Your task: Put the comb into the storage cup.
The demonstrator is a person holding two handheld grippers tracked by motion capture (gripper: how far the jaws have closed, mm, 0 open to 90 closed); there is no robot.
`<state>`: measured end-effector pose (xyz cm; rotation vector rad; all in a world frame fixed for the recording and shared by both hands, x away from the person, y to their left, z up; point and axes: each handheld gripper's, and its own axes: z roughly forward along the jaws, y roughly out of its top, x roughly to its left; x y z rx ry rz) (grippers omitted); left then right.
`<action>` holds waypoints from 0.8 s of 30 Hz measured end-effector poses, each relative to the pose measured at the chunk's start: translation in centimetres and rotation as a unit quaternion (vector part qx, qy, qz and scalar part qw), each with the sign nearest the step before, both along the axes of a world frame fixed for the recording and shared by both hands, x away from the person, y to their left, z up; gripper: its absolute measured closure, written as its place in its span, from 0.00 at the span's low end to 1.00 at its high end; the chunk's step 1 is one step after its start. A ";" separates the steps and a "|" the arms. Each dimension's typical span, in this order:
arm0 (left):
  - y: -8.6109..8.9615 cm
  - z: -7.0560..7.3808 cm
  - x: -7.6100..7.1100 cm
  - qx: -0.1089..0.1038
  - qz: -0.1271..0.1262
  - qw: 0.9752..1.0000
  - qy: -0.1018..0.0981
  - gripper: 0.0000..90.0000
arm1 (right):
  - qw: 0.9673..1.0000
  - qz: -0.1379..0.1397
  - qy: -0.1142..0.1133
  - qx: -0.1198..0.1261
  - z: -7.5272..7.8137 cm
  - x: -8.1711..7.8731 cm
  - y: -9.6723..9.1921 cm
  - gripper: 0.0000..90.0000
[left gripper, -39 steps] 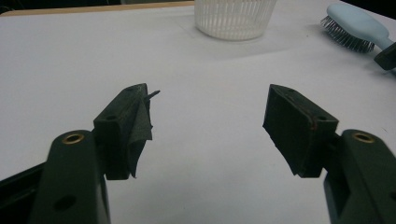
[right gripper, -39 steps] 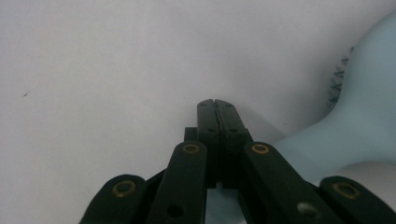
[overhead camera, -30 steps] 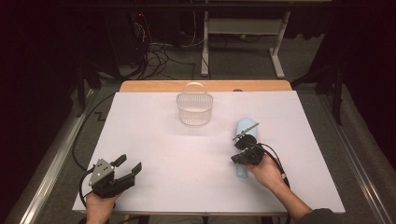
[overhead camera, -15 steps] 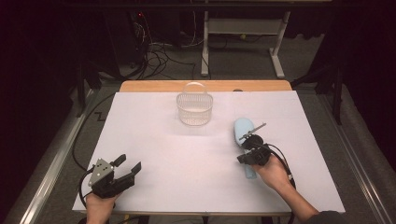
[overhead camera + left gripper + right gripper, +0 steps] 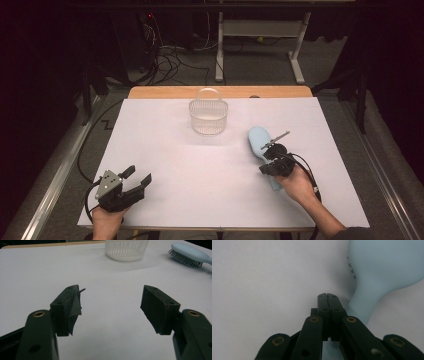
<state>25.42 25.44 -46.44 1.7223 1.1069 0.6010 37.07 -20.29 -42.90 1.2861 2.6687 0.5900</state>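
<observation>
A pale blue hairbrush [image 5: 258, 141] lies bristles down on the white table right of centre, with its handle running toward the person. My right gripper [image 5: 270, 168] sits over that handle, its jaws shut pad to pad with nothing between them. In the right gripper view the closed tips [image 5: 328, 296] rest just left of the brush neck [image 5: 362, 307]. My left gripper [image 5: 138, 178] stays near the front left edge, open and holding nothing. In the left gripper view [image 5: 111, 305] the pad lining on one jaw peels loose.
A white slotted basket [image 5: 208, 116] with a raised hoop handle stands at the back centre of the white table top [image 5: 165, 150]. Beyond the wooden far edge, cables and a desk frame [image 5: 260, 45] sit on the floor. Metal rails flank both table sides.
My right hand has shifted slightly to the right along the brush, and the brush head now lies a little nearer the person. The left gripper has not moved.
</observation>
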 end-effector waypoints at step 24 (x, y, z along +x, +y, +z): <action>0.0 0.1 -0.1 -0.001 -0.002 1.000 -0.002 0.37 | 0.999 -0.016 -0.019 -0.025 0.3 -0.1 -1.4 1.00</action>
